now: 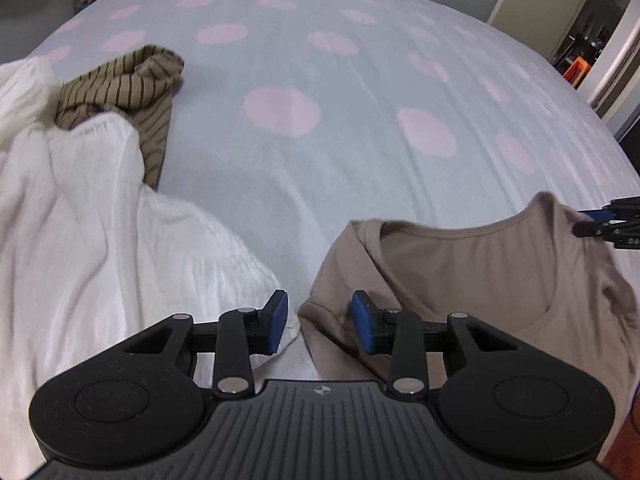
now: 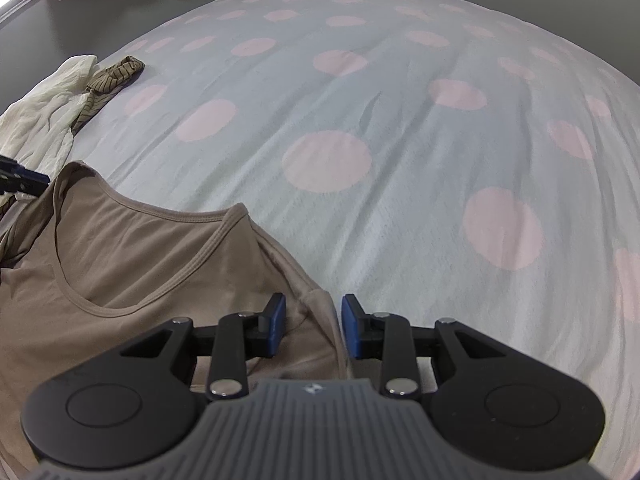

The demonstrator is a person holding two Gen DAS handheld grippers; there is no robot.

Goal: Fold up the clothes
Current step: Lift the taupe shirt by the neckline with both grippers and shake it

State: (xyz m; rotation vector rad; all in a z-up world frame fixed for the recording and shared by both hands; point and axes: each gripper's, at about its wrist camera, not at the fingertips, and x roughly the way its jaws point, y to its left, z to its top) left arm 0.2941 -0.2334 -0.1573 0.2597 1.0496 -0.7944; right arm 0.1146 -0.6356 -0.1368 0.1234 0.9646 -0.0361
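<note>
The taupe T-shirt (image 2: pixel 132 264) lies unfolded, neckline up, on the bed's near edge (image 1: pixel 304 152) as we hold both grippers' fingers parted and empty at its shoulders, white garment (image 1: pixel 92 216) and striped garment (image 1: pixel 120 84) heaped unfolded beside.

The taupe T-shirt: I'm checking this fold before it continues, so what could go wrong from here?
1. Both tools look open: the left tool and right tool straddle the taupe T-shirt at its shoulders, so a shallow pinch may slip.
2. The white garment lies right beside the left shoulder; the left tool might catch it too.
3. The neckline looks slack and could crease when laid on the bedsheet.
</note>
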